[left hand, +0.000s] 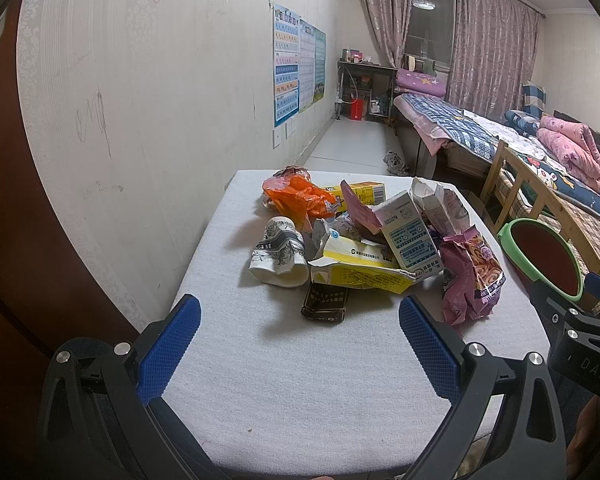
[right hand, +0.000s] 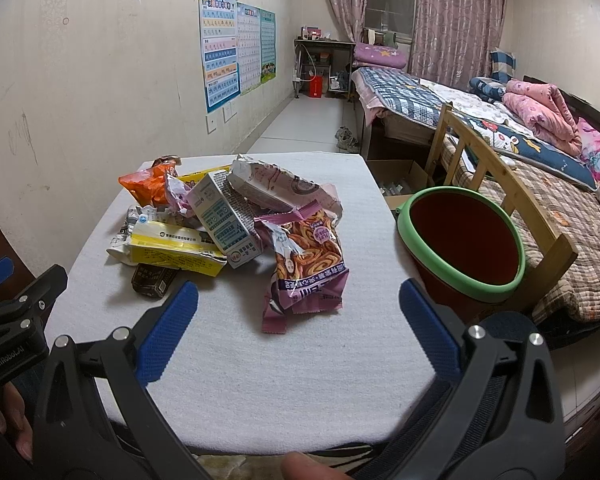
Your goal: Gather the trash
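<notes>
The left gripper [left hand: 300,316] has its jaws wide apart and holds nothing; it hovers over the white table [left hand: 260,380] at the lower part of the frame. The right gripper [right hand: 299,303] is wide open and empty too. Beyond both, in the middle of the frames, the trash pile [left hand: 364,240] lies on the table. A purple snack bag [right hand: 306,256] lies nearest the right gripper. At the right, beside the table, stands a bin with a green rim [right hand: 460,284].

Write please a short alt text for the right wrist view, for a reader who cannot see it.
The open right tool hovers over a white table facing a pile of trash: a purple snack bag nearest, crushed cartons and an orange wrapper behind. A green-rimmed bin stands at the table's right edge, with beds beyond.
</notes>
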Available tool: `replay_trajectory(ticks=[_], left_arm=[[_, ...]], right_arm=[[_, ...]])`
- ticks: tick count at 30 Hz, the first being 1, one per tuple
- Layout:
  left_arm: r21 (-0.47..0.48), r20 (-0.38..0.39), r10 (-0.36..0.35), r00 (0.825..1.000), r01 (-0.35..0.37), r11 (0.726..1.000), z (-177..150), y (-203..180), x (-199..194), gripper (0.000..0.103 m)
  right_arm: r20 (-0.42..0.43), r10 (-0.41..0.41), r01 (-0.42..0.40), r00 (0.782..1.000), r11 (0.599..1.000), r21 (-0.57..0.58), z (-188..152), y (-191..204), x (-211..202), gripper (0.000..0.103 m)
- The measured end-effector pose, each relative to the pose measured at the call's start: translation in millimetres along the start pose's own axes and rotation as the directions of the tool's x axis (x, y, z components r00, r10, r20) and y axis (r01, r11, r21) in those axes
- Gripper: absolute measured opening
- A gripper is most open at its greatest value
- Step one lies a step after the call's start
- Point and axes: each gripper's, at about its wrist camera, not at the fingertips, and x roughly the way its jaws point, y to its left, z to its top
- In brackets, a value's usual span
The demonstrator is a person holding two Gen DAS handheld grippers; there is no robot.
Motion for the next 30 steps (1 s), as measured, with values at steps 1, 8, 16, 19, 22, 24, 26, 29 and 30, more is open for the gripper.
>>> replay_trajectory(ticks=[1,8,16,19,22,24,26,29,30], left_arm=[[0.0,0.0,0.0,1.0,0.0,1.0,0,0,0,0.095],[0.0,-0.002,0.0,1.0,0.0,1.0,-1,0,0,0.095],[0.0,-0.005,0.0,1.0,0.0,1.0,-2,-1,0,0.095],[-0.003,-0.011,-0.001,1.0,0.001,1.0,-5,-2,-1,0.095],[-0.012,-0.021,-0.007,1.0,0.007,1.0,-6,-1,0,0.095],[-0.029,-0.043,-0.026,0.999,0.025,0.999,-6,1,4,0.095],[-0.052,-0.074,-0.042,0.996,0.038,0.998,-5,4,9,0.095],[-0.07,-0.109,-0.069,0.992,0.062,0.996,3,8,19,0.095],[-0.072,-0.116,-0.074,0.991,0.066,0.995,6,8,21,0.095]], right_arm=[[0.0,0.0,0.0,1.0,1.0,0.0,0,0,0,0.1],[0.0,0.0,0.0,1.0,1.0,0.0,0,0,0,0.1],[-0.003,0.002,-0.002,1.0,1.0,0.0,0,-1,0,0.1],[-0.014,0.008,-0.008,1.0,1.0,0.002,0,-2,2,0.1],[-0.032,0.025,-0.025,0.999,1.0,0.007,2,-4,6,0.1],[-0.044,0.047,-0.047,0.998,0.999,0.015,4,-6,10,0.1],[-0.054,0.055,-0.055,0.997,0.998,0.009,7,-8,14,0.1],[-0.085,0.081,-0.081,0.993,0.997,0.006,12,-10,22,0.1],[-0.098,0.088,-0.088,0.991,0.996,0.002,13,-11,26,0.1]])
